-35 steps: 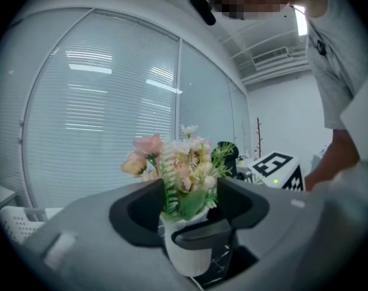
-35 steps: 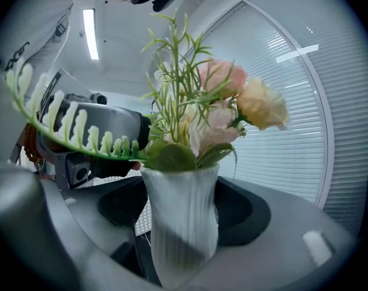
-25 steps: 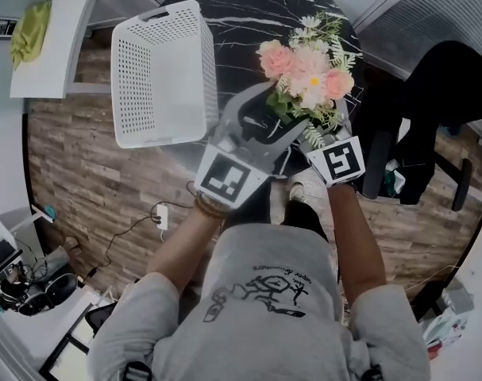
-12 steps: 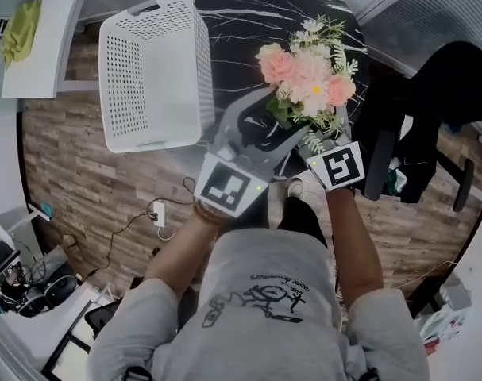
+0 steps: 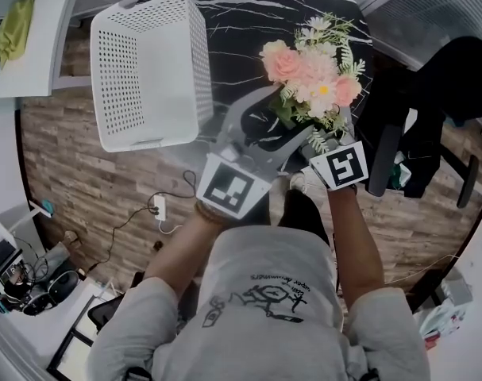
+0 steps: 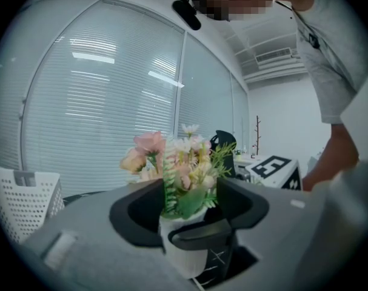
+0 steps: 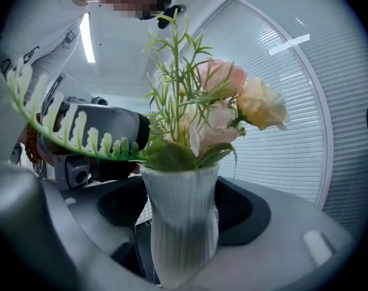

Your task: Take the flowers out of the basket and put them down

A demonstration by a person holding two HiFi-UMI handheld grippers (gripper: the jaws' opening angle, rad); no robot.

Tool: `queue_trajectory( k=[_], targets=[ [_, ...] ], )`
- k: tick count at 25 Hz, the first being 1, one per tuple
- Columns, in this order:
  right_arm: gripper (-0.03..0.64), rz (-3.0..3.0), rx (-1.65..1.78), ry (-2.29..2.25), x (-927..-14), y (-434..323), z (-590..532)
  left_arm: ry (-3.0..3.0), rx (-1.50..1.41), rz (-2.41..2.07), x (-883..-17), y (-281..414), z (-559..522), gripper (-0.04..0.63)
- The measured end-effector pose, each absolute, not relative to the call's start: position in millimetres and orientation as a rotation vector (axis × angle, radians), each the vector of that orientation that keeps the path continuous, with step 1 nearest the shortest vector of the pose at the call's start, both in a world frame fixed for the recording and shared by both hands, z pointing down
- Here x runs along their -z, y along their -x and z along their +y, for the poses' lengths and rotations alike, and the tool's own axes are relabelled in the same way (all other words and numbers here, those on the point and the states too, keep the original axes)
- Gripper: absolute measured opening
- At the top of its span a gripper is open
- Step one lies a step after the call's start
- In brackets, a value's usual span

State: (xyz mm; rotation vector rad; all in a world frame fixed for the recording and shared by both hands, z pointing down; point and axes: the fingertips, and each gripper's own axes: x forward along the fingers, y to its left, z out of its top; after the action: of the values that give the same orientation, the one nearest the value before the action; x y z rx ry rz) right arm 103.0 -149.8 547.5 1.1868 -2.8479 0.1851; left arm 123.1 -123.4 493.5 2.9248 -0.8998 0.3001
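flowers (image 5: pixel 314 70) in a white ribbed vase (image 7: pixel 180 223), shown clear of the basket (image 5: pixel 117 78) and held over the dark marble table (image 5: pixel 241 22), apparently near its closer edge. the vase was clamped from opposite sides by the left gripper (image 5: pixel 266 132) and the right gripper (image 5: pixel 318 140), each pair of jaws part-way apart and pressed on it. a topple was judged likely if one grip were released first, or if the top-heavy vase were set down tilted.

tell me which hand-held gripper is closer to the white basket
Left. The left hand-held gripper is just right of the basket; the right hand-held gripper is farther right, past the flowers both hold.
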Motion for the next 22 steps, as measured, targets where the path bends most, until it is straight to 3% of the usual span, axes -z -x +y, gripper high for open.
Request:
queue_trajectory(
  k=[22],
  targets=[
    [0.351,-2.849,-0.188,-1.173,-561.7,-112.4,-134.0,-2.916,-0.294,-0.856,-504.2,-133.1,-107.7,0.267]
  ],
)
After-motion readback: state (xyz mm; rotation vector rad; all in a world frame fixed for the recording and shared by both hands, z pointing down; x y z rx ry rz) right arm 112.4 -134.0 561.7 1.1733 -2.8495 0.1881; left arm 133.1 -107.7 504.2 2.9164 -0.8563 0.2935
